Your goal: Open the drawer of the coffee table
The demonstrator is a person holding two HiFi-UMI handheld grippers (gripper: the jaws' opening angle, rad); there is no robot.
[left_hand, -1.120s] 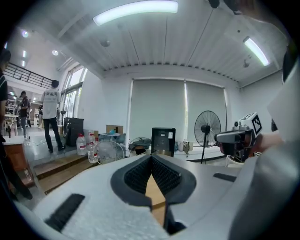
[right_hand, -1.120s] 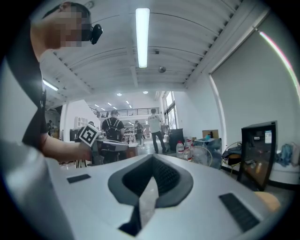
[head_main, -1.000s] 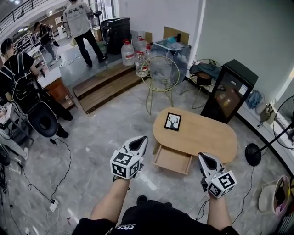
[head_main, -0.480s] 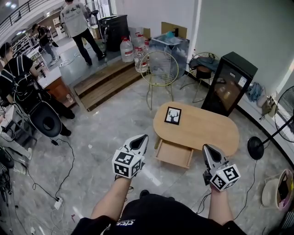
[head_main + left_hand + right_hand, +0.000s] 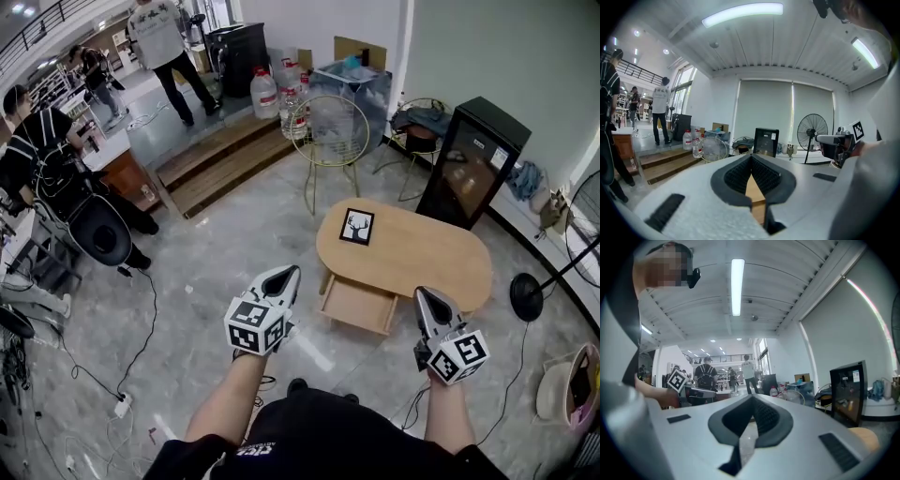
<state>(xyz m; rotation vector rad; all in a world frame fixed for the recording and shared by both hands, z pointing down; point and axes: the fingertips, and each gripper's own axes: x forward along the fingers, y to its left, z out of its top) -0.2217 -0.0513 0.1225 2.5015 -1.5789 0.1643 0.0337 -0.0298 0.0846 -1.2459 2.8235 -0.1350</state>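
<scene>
Drawer [image 5: 356, 305] stands pulled out below the tabletop's [image 5: 427, 262] near edge, at its picture [image 5: 356, 226] end; left gripper [image 5: 285, 275] and right gripper [image 5: 424, 296] both closed, empty, clear of it.

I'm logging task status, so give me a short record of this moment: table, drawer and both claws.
table: oval, wooden, with a framed picture on top
drawer: pulled out on the near side, open
left claw: shut, empty, held left of the drawer
right claw: shut, empty, held right of the drawer
task: drawer looks already open
</scene>
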